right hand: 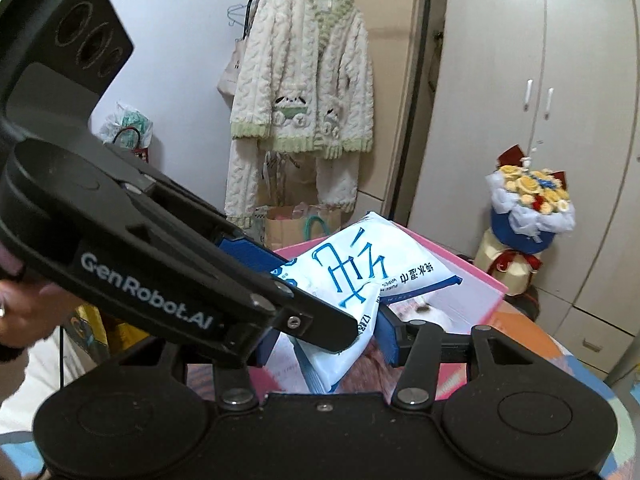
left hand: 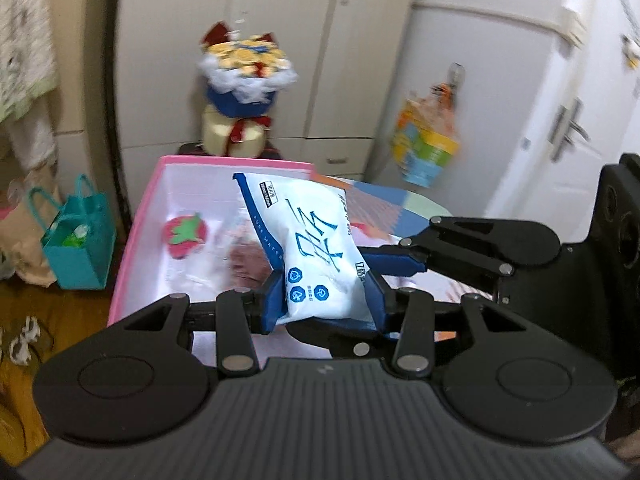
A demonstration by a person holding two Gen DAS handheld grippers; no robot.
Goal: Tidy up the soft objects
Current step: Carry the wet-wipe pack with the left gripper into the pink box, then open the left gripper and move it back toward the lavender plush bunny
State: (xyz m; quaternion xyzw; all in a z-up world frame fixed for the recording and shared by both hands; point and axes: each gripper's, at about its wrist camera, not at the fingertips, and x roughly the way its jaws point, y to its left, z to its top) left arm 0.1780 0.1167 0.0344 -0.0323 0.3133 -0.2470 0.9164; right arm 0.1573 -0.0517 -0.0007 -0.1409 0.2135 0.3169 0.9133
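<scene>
The pink box point(left hand: 138, 216) stands open directly ahead of the left hand-held gripper point(left hand: 326, 300), on the counter point(left hand: 420, 208). Inside it, ahead and to the left of the fingers, lie a strawberry plush point(left hand: 185, 236) and a brownish soft item point(left hand: 246, 260) that is too blurred to identify.

The wipes pack point(left hand: 308, 248) is held above the box opening. It is a white soft pouch with blue edging and large blue characters, tilted and creased at the grip. The left hand-held gripper is clenched on its lower end. The right hand-held gripper point(right hand: 328, 344) reaches in from the right; its blue pads point(right hand: 390, 336) sit against the pack, but whether it grips cannot be determined.

Procedure, as judged: lower the pack until it rests on the box contents, release one hand-held gripper first, then withdraw straight back to avoid dragging the pouch out.
</scene>
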